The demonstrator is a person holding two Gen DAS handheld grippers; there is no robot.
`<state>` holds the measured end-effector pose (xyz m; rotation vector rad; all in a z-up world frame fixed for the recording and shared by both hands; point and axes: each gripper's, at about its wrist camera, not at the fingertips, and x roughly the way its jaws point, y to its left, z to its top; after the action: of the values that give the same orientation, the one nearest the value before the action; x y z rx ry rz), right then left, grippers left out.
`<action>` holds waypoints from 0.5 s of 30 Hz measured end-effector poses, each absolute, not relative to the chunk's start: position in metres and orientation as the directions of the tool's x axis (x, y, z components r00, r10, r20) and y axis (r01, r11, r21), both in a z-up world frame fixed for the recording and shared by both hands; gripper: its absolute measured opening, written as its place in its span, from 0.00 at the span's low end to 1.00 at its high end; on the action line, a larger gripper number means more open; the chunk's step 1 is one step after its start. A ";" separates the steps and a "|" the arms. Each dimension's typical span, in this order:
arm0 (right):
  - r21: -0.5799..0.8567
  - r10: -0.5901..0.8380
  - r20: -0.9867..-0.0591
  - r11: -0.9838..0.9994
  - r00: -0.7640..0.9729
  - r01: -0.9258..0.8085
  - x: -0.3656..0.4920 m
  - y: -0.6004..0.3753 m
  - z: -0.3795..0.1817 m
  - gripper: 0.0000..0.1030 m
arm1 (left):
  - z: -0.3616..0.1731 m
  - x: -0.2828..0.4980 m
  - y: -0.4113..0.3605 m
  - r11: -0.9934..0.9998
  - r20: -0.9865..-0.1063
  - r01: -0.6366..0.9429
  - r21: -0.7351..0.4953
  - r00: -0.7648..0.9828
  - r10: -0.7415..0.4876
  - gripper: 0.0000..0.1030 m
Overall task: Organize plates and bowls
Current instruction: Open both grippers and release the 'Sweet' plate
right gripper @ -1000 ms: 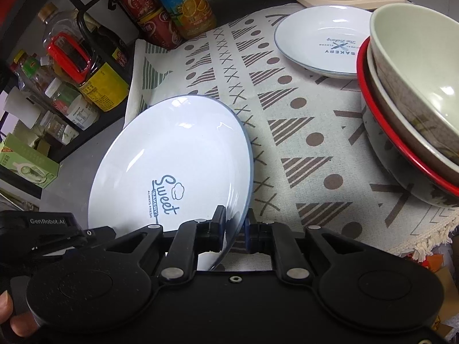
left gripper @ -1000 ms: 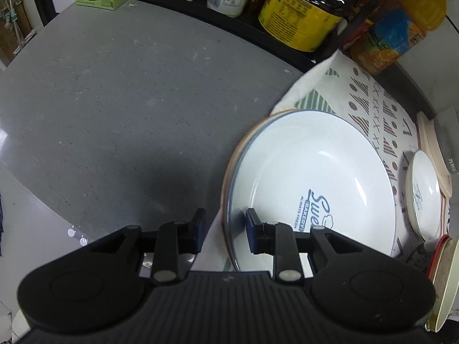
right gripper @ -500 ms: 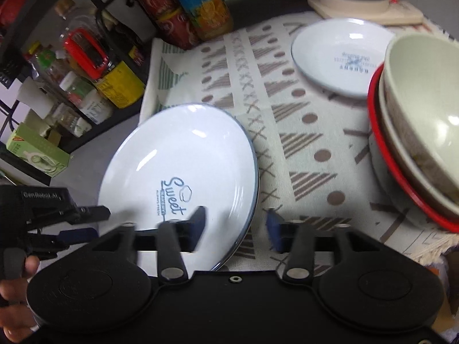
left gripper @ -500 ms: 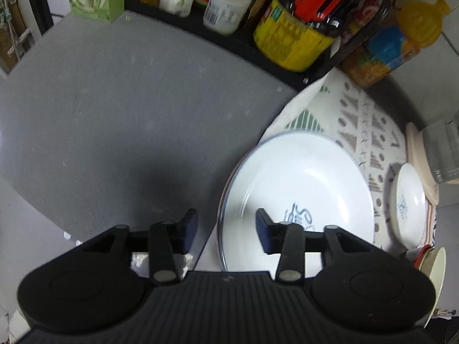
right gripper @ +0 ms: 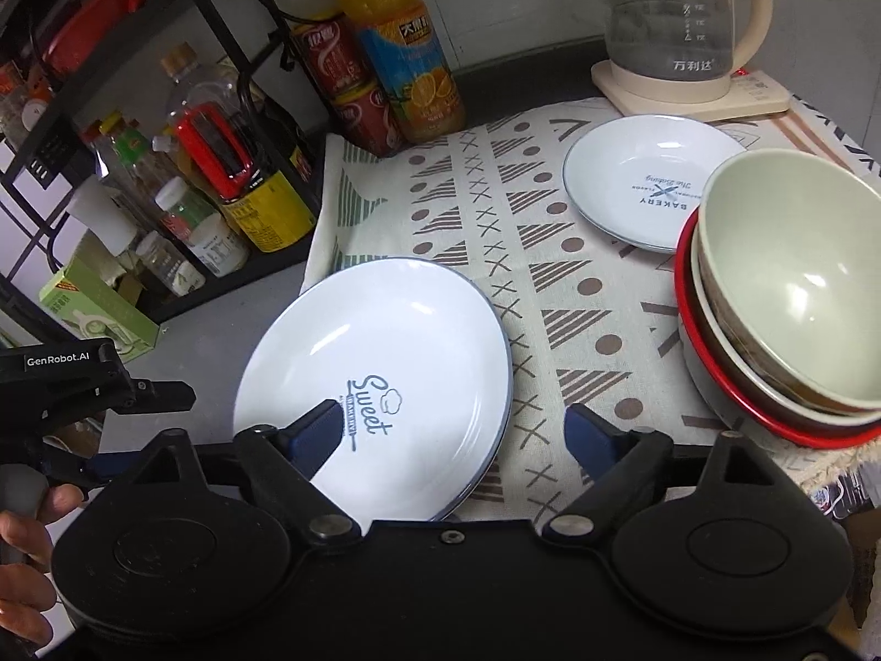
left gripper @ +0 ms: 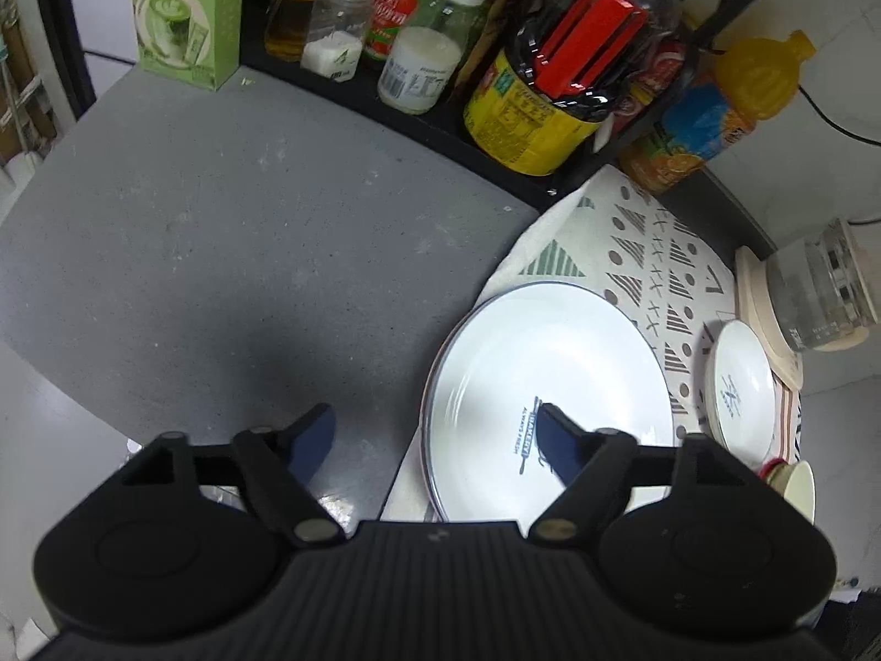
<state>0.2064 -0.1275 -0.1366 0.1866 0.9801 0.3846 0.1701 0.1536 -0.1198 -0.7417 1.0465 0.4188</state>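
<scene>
A large white plate (left gripper: 550, 363) printed "Sweet" lies flat on the patterned cloth (right gripper: 550, 297); a second rim shows under its left edge. My left gripper (left gripper: 435, 429) hangs above that left edge, jaws opening, nothing pressed between them. Over the plate's (right gripper: 396, 330) near right edge is my right gripper (right gripper: 454, 421), its jaws also opening and clear of the rim. A small white plate (right gripper: 644, 176) sits further back. Stacked bowls (right gripper: 787, 286), pale green inside a red-rimmed one, stand at the right.
A black rack (left gripper: 418, 104) of bottles and jars lines the back, with a green box (left gripper: 187, 11) at its left. Behind the cloth are an orange juice bottle (right gripper: 402, 55), cans and a glass kettle (right gripper: 677, 16). Grey counter (left gripper: 220, 253) lies left of the cloth.
Both grippers let go of the large plate, opened wide and rose. The plate, tilted up one second ago, now lies flat on the cloth.
</scene>
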 end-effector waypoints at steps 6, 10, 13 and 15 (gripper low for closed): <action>0.328 0.384 -0.751 0.923 0.538 -0.201 0.190 -0.131 -0.119 0.93 | -0.108 0.160 0.148 0.722 -0.878 -0.589 -0.364 0.475 -0.056 0.81; 0.327 0.372 -0.737 0.927 0.564 -0.184 0.182 -0.138 -0.106 0.96 | -0.100 0.156 0.145 0.734 -0.872 -0.568 -0.372 0.485 -0.066 0.81; 0.314 0.359 -0.734 0.932 0.576 -0.180 0.177 -0.142 -0.100 0.98 | -0.094 0.158 0.140 0.746 -0.867 -0.548 -0.377 0.492 -0.077 0.81; 0.311 0.350 -0.731 0.935 0.586 -0.170 0.177 -0.146 -0.098 0.98 | -0.092 0.161 0.137 0.745 -0.864 -0.543 -0.387 0.496 -0.087 0.81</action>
<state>0.1771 -0.1462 -0.0979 0.2168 0.8964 0.3059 0.1611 0.1374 -0.0923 -0.7018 1.0319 0.3051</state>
